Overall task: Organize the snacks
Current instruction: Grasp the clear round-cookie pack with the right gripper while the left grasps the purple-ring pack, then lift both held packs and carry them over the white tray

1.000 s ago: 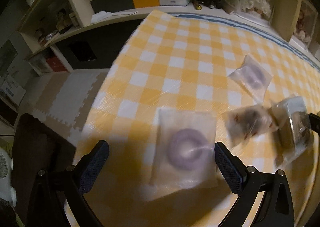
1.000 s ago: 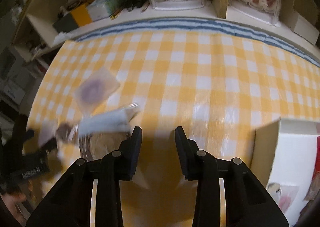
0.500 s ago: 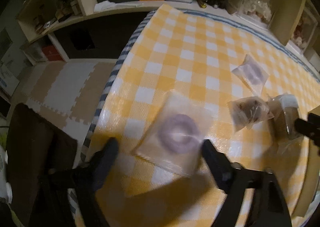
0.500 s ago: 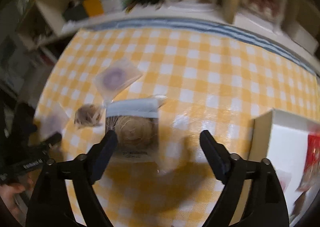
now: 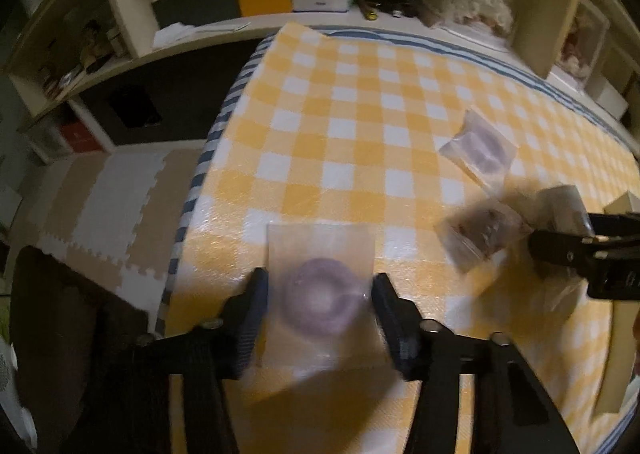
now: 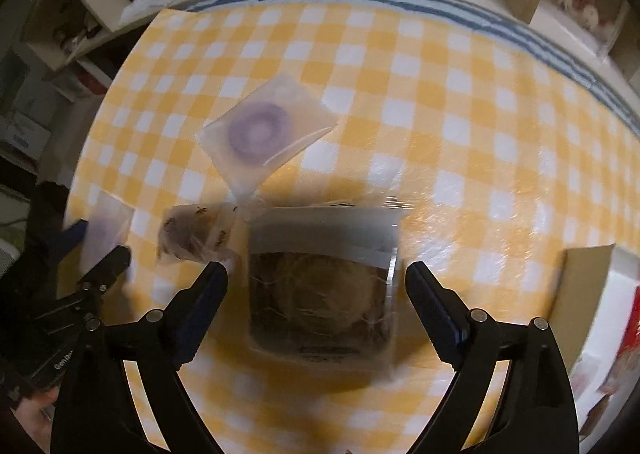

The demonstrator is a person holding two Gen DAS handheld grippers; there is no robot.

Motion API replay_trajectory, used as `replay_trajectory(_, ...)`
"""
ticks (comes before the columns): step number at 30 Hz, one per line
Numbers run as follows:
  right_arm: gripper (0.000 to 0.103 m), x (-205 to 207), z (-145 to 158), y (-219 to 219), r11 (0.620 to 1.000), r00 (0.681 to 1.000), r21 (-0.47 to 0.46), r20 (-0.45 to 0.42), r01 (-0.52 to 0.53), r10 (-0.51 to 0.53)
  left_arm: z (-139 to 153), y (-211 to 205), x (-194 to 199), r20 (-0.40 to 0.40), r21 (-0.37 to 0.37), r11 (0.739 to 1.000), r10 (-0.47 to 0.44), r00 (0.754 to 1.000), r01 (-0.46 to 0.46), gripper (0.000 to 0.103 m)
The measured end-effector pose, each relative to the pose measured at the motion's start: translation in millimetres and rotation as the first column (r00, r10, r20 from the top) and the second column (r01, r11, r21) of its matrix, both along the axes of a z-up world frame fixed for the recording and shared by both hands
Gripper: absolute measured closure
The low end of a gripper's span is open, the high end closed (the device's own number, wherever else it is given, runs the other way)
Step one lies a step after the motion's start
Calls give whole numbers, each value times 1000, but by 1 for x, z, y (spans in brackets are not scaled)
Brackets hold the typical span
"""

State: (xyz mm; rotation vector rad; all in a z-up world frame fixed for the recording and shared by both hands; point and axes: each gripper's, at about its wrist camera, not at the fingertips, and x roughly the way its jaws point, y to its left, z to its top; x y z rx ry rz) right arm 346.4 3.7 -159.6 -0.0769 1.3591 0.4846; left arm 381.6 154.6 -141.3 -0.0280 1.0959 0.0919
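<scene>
While the left gripper point(image 5: 318, 296), jaws just closing, brackets a clear square packet with a purple ring point(image 5: 322, 290) on the yellow-checked surface point(image 5: 360, 126), pads at its edges, the right gripper point(image 6: 316, 286) has just opened and straddles, without touching, a clear-wrapped brown round pastry point(image 6: 322, 286).

Yellow-white checked tablecloth point(image 6: 420, 102) (blue-striped edge).

Dim warm light, glare patches on the checked tablecloth point(image 6: 440, 102), motion blur nearest it, fisheye-bent, dark corners.
</scene>
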Motion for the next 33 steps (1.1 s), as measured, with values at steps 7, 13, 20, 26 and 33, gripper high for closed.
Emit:
replay_trajectory(7, 36, -7, -3, 5, 999, 999, -48, 28, 19, -18, 11, 8, -8, 15, -72, 997, 40, 999, -39, 56)
replay_trajectory(13, 38, -27, 19, -1, 999, 991, 6, 126, 35, -35, 36, 13, -27, 89, -132, 989, 81, 993, -69, 56)
replay_trajectory(20, 38, -45, 58, -19, 996, 972, 74, 227, 45, -61, 65, 8, -54, 152, -157, 986, 78, 985, -53, 56)
replay_trajectory(26, 38, -52, 86, -40, 985, 954, 149, 274, 83, -121, 93, 0, -81, 217, -171, 985, 73, 973, -35, 56)
replay_trajectory(33, 38, -68, 112, -70, 962, 936, 246, 297, 115, -188, 119, -15, -111, 289, -178, 984, 52, 956, 0, 56)
